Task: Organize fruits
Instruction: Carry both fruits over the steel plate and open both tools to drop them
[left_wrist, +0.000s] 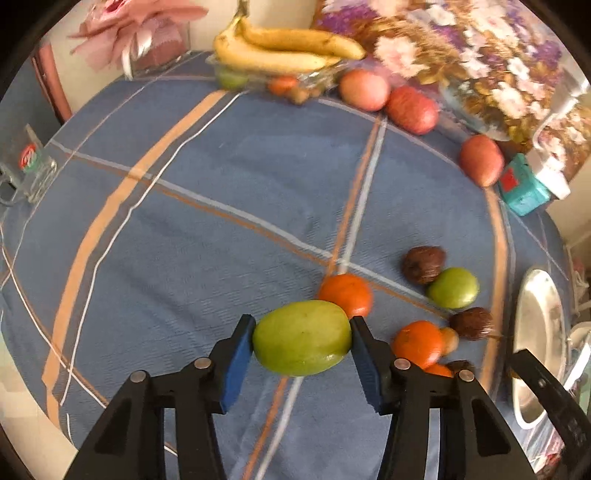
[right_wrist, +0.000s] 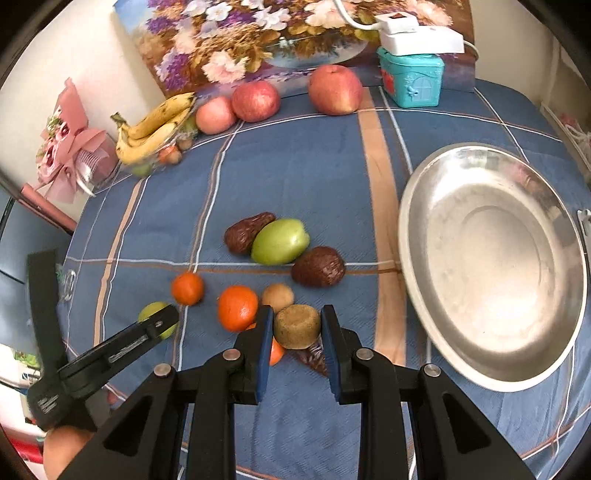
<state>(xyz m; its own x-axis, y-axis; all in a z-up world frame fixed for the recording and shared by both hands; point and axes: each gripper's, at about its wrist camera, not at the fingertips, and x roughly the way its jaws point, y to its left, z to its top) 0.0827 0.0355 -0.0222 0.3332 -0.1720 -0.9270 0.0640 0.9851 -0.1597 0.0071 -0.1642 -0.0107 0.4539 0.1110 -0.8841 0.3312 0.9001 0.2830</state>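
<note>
Green fruit (left_wrist: 302, 338) sits between the left gripper (left_wrist: 302, 347) pads, both blue pads touching its sides; jaws held fairly wide around it, at 6 o'clock in the left wrist view. Whether it is lifted or resting on the cloth (left_wrist: 221, 221) cannot be told.

Right gripper (right_wrist: 297, 332) jaws are narrow, closed on a brown round fruit (right_wrist: 297, 326) at 6 o'clock in its own view. Oranges (right_wrist: 237, 307) lie just beside at 9 o'clock, dark fruits (right_wrist: 317, 266) at 12.

Steel dish (right_wrist: 491, 266) is empty, at 3 o'clock, and is the likely drop spot.

Judgement: carry each fruit level, keep the squeeze light on the green one, and clear the dish rim before letting go.

An orange and a dark fruit are partly hidden under the right fingers. The far bowl under the bananas (right_wrist: 155, 127) is blurred.
</note>
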